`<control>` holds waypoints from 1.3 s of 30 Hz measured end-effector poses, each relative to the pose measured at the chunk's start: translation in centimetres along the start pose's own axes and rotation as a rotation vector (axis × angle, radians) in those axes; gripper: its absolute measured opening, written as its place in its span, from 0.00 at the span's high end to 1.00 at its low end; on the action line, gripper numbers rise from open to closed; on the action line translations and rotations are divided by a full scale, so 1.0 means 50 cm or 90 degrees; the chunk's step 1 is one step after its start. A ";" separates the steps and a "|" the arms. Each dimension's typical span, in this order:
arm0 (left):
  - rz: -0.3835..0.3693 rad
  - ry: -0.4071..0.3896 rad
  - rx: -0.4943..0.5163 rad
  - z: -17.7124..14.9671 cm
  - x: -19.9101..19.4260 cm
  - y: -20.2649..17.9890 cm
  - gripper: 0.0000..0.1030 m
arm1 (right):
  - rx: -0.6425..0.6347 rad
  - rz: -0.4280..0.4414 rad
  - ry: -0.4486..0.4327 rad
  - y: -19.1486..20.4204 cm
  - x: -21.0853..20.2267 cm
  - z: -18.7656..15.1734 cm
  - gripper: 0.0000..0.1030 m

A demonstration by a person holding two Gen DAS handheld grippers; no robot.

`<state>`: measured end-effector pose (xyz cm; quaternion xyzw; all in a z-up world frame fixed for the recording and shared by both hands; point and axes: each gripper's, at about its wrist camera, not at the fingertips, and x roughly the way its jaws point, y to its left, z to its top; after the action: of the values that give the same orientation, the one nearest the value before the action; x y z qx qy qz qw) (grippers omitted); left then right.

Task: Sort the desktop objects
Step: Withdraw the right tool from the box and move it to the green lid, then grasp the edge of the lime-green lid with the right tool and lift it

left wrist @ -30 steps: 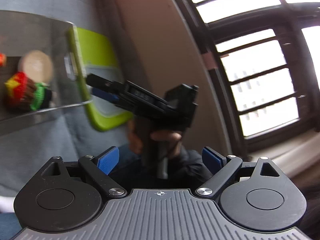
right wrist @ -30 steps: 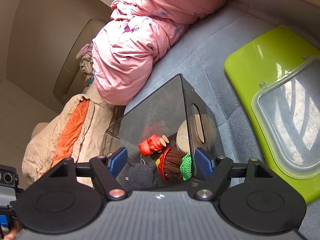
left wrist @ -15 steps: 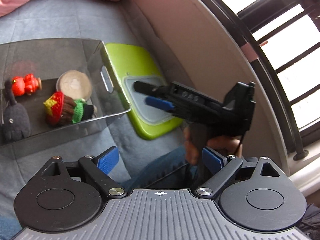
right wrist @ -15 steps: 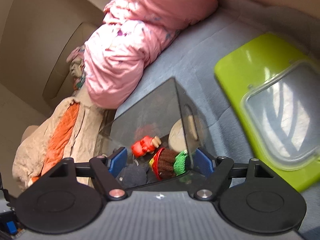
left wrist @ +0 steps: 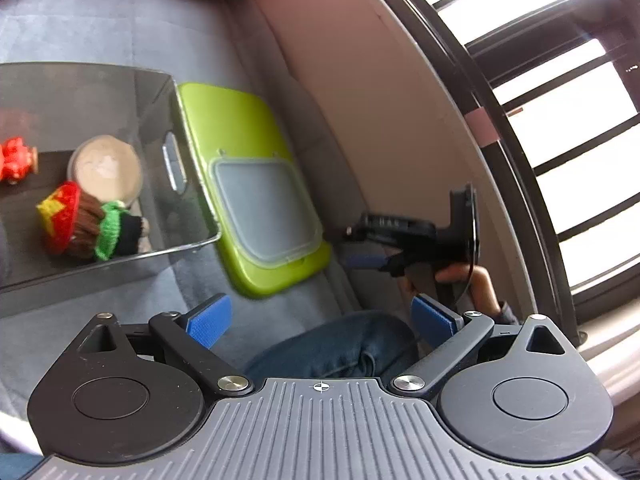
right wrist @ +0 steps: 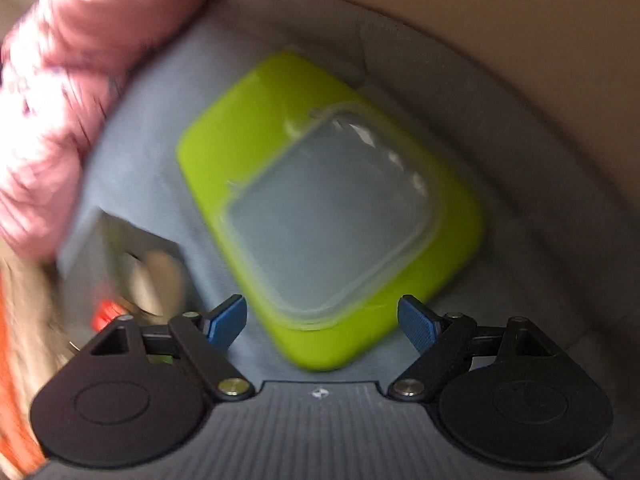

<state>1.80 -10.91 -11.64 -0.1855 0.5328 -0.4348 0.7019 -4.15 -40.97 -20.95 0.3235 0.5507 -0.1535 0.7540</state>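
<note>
Left gripper (left wrist: 322,316): jaws wide and opening, nothing between them. It hangs over a grey sheet (left wrist: 100,12), with the person's blue-jeaned knee (left wrist: 332,348) just below it.

Right gripper (right wrist: 320,318): jaws wide and opening, nothing held. Its view is motion-blurred. It points down at the green tray (right wrist: 400,320), which lies flat on the sheet with a clear lid (right wrist: 336,220) resting on top of it. In the left view this gripper appears at the right, held in a hand (left wrist: 460,276) near the wall under the window (left wrist: 580,128).

Task things: a smoky clear bin (left wrist: 192,200) stands on the sheet just beside the tray, its handle slot facing the tray. Inside the bin: a knitted toy (left wrist: 88,224) in red, yellow, brown, green and black lying on its side; a round beige disc (left wrist: 106,166) touching it behind; a small red figure (left wrist: 16,158) at the left edge, apart from both.

Pink quilt (right wrist: 72,80) is bunched at the far end of the sheet, beyond the bin and tray.
</note>
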 end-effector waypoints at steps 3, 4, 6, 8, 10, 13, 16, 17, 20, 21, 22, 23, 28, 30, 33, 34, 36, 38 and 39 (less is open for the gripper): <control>-0.002 -0.002 -0.013 0.007 0.023 0.001 0.04 | -0.007 0.031 0.027 -0.071 0.024 0.000 0.19; -0.005 -0.004 -0.021 0.010 0.029 0.002 0.04 | -0.003 0.033 0.026 -0.093 0.033 -0.003 0.19; -0.019 -0.003 -0.030 0.017 0.044 0.001 0.04 | 0.003 0.034 0.023 -0.128 0.054 -0.008 0.19; -0.034 0.001 -0.037 0.025 0.059 -0.003 0.04 | 0.034 0.062 0.035 -0.168 0.078 -0.006 0.23; -0.045 0.006 -0.041 0.035 0.071 -0.008 0.04 | 0.073 0.107 0.028 -0.206 0.092 -0.004 0.24; -0.051 -0.001 -0.039 0.044 0.082 -0.016 0.03 | 0.084 0.134 0.015 -0.239 0.118 -0.004 0.23; -0.105 0.002 -0.045 0.046 0.087 -0.019 0.02 | 0.101 0.188 0.004 -0.265 0.151 -0.012 0.24; -0.131 0.007 -0.053 0.045 0.089 -0.019 0.01 | 0.109 0.198 0.001 -0.272 0.163 -0.016 0.23; -0.190 0.021 -0.080 0.045 0.099 -0.017 0.00 | 0.125 0.239 -0.022 -0.278 0.192 -0.027 0.14; -0.188 0.021 -0.084 0.046 0.103 -0.016 0.00 | 0.130 0.254 -0.033 -0.279 0.197 -0.030 0.12; -0.174 0.019 -0.085 0.048 0.106 -0.015 0.00 | 0.133 0.268 -0.050 -0.278 0.194 -0.032 0.13; -0.161 0.017 -0.088 0.050 0.109 -0.014 0.00 | 0.132 0.283 -0.071 -0.278 0.188 -0.034 0.14; -0.155 0.011 -0.115 0.054 0.119 -0.001 0.00 | 0.086 0.398 -0.193 -0.272 0.128 -0.039 0.25; -0.163 0.002 -0.118 0.051 0.113 0.000 0.00 | 0.045 0.420 -0.222 -0.249 0.111 -0.026 0.25; -0.166 -0.021 -0.106 0.044 0.092 -0.005 0.00 | 0.058 0.410 -0.210 -0.229 0.110 0.012 0.25; -0.168 -0.027 -0.102 0.042 0.086 -0.006 0.00 | 0.068 0.406 -0.204 -0.225 0.110 0.026 0.25; -0.157 -0.041 -0.105 0.044 0.070 -0.006 0.00 | 0.087 0.402 -0.191 -0.216 0.112 0.053 0.25; -0.144 -0.052 -0.096 0.041 0.045 -0.008 0.00 | 0.079 0.402 -0.187 -0.206 0.103 0.076 0.25; -0.138 -0.058 -0.090 0.039 0.031 -0.009 0.00 | 0.067 0.398 -0.189 -0.199 0.095 0.084 0.25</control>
<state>3.47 -12.81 -11.54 -0.3103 0.5066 -0.4608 0.6594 -5.29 -50.51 -27.78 0.4889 0.3007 0.0109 0.8188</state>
